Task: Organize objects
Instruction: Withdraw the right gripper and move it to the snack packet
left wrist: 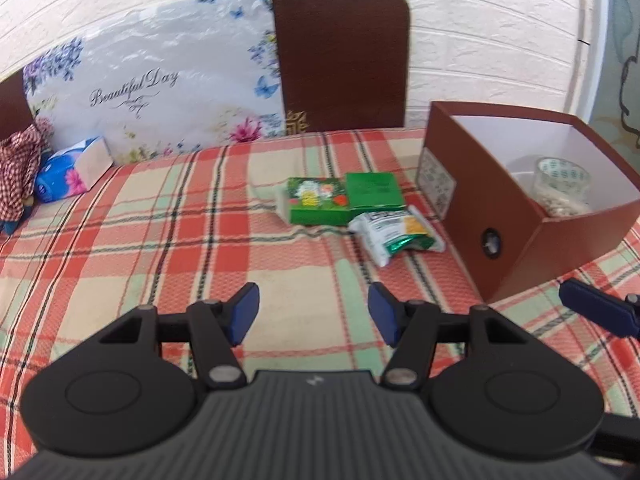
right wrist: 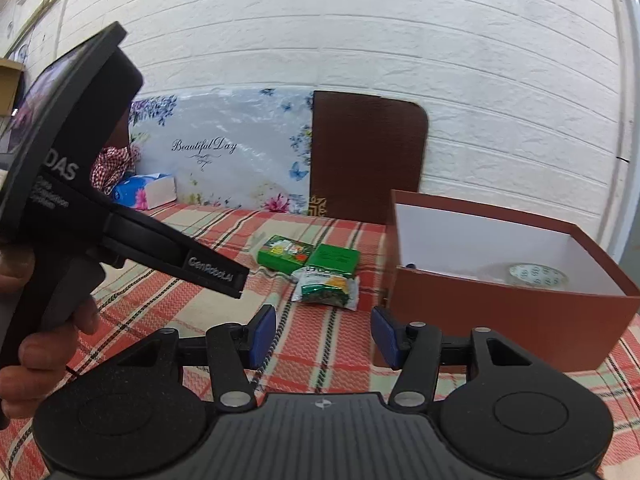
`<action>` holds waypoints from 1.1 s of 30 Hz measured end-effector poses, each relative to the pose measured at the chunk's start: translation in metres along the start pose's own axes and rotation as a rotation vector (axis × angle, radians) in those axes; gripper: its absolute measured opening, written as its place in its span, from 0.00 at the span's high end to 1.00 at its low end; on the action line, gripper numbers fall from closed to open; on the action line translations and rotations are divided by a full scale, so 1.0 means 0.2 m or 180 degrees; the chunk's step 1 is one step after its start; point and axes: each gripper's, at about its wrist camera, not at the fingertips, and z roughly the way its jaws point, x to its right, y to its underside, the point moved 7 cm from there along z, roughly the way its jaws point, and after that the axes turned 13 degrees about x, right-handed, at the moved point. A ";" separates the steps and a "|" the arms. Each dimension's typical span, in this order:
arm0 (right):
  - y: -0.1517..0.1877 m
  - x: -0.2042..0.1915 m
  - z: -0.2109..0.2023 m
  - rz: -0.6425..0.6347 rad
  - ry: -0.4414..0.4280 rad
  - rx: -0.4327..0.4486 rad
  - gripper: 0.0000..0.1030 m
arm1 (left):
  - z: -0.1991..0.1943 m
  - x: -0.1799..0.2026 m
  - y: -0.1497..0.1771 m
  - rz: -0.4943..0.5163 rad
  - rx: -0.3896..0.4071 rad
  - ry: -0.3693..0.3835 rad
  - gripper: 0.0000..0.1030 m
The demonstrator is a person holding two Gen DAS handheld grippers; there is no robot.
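Plaid cloth [left wrist: 120, 240]: red, cream and green checks cover the whole working surface under both tools.
Far left: a red-checked fabric bundle [left wrist: 18, 172] lies beside a blue tissue box [left wrist: 70, 170], both against a floral "Beautiful Day" board [left wrist: 152, 84] leaning on the white brick wall [right wrist: 360, 40].
Behind centre: a dark brown panel [left wrist: 340, 56] stands upright, overlapping the floral board's right edge.
Left gripper [left wrist: 312, 312]: blue-padded jaws spread wide with nothing between them, held above bare cloth and aimed toward the packets.
Centre objects: a green illustrated box [left wrist: 316, 200] touches a plain green box [left wrist: 374, 190] on its right; a white-and-green foil pouch [left wrist: 396, 234] lies just in front of them, its corner touching them.
Right gripper [right wrist: 323, 334]: jaws parted and empty, low over the cloth, with the pouch ahead and the carton's near corner just beside its right finger.
Right: an open brown carton [left wrist: 516, 236] with a white interior sits near the pouch; a roll of clear tape [left wrist: 564, 180] rests inside on the bottom.
Left edge, right wrist view: a hand [right wrist: 44, 344] grips the left tool's handle.
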 end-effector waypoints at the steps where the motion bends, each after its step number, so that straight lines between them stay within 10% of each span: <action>1: 0.00 -0.01 0.03 -0.0001 -0.0008 -0.0019 0.48 | 0.01 -0.03 0.01 -0.0011 -0.0016 -0.0023 0.39; 11: 0.09 0.04 0.35 -0.0059 0.0142 -0.0346 0.48 | 0.12 -0.23 0.15 -0.0110 -0.0232 -0.0230 0.38; 22: 0.10 0.23 0.45 0.0350 0.0291 -0.0398 0.80 | 0.26 -0.32 0.26 -0.0173 -0.0356 -0.0338 0.27; 29: 0.10 0.09 0.52 0.0225 0.0141 -0.0392 0.22 | 0.30 -0.34 0.27 -0.0197 -0.0258 -0.0336 0.20; 33: 0.13 -0.05 0.64 -0.0125 0.0131 -0.0484 0.29 | 0.31 -0.36 0.27 -0.0297 -0.0230 -0.0342 0.17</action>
